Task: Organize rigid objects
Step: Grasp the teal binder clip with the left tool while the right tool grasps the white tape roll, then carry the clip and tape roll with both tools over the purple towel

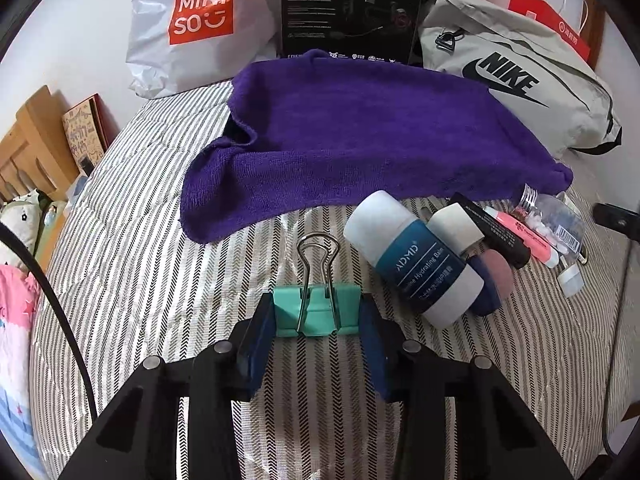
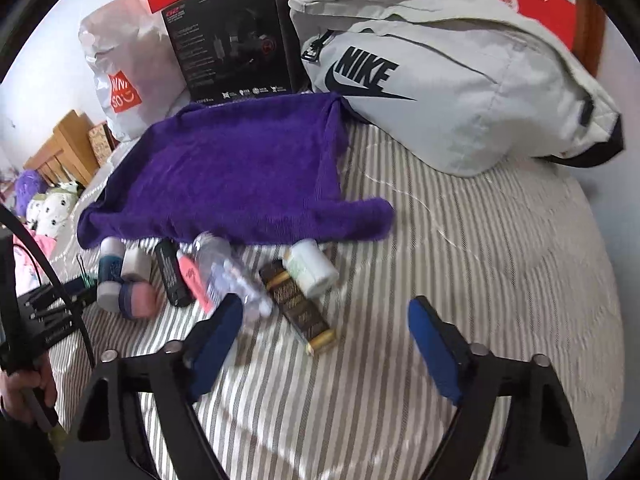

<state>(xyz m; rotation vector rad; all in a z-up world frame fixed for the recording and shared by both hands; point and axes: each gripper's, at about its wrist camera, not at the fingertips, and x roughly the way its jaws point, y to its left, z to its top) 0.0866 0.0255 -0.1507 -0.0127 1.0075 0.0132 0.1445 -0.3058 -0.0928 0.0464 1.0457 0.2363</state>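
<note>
On the striped bed, my left gripper [image 1: 316,316] is shut on a teal binder clip [image 1: 316,312], its blue pads pressing the clip's two sides and the wire handles pointing away. To its right lie a white-and-blue balm bottle [image 1: 416,260], a pink-and-navy sponge [image 1: 494,276], a black tube [image 1: 496,232], a pink tube [image 1: 524,236] and a clear bottle [image 1: 560,216]. My right gripper [image 2: 324,336] hangs open over the sheet, with the near end of a brown-and-gold tube [image 2: 298,306] between its fingertips, untouched. A white jar [image 2: 314,268] lies just beyond that tube.
A purple towel [image 1: 360,140] is spread behind the small items. Behind it stand a grey Nike bag [image 2: 440,80], a black headset box [image 2: 236,40] and a white Miniso bag [image 1: 200,20]. A wooden headboard [image 1: 36,148] and plush toys [image 2: 52,208] lie far left.
</note>
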